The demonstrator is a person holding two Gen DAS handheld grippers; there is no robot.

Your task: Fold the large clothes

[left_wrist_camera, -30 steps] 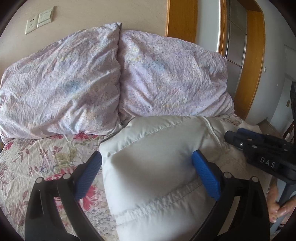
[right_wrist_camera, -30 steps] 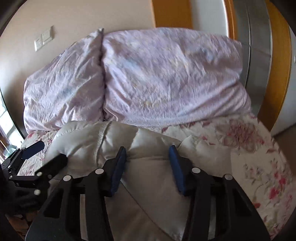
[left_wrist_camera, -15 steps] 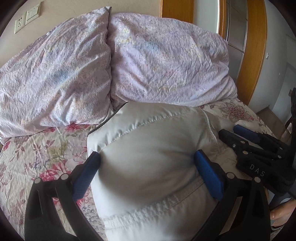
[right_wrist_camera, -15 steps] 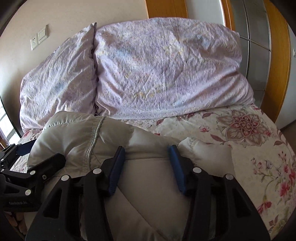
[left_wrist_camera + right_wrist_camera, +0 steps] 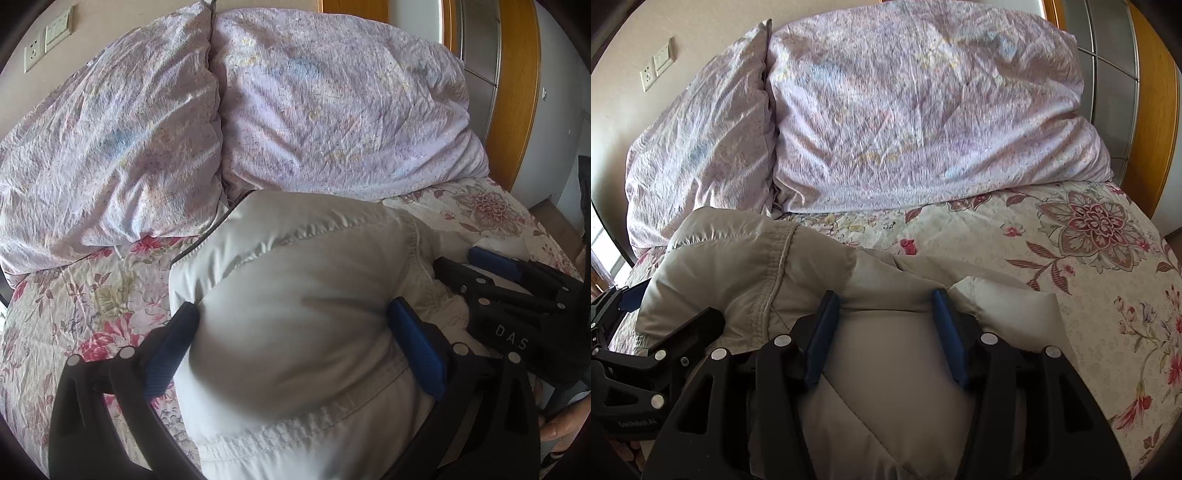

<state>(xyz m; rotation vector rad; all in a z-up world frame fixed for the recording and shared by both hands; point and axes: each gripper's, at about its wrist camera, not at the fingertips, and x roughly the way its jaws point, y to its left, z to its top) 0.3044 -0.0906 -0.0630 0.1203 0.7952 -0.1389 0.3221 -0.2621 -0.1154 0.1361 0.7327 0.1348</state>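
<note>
The puffy grey jacket [image 5: 295,314] lies bunched on the flowered bedsheet [image 5: 92,295], just in front of the two lilac pillows [image 5: 332,110], its far edge touching the gap between them.

Left of the jacket's middle, the left gripper [image 5: 291,325] straddles a thick padded fold with its jaws spread wide; both blue pads [image 5: 170,347] press into the filling, so it reads as clamped on the bulk, though part of the contact is hidden by the bulge.

Further right on the jacket, the right gripper [image 5: 886,314] sits astride a narrower fold. Its jaws have just been opening a little, the fabric is between them, and the pads appear to touch it on both sides.

The jacket looks light, soft and springy, with a smooth shell that is likely to slide. Squeezed padding will puff back once released, so folds may not stay flat. A firmer hold would probably be at the stitched hem [image 5: 295,424] or the raised seam [image 5: 779,266], where the cloth is thinner and less slippery than the filled panels.
</note>
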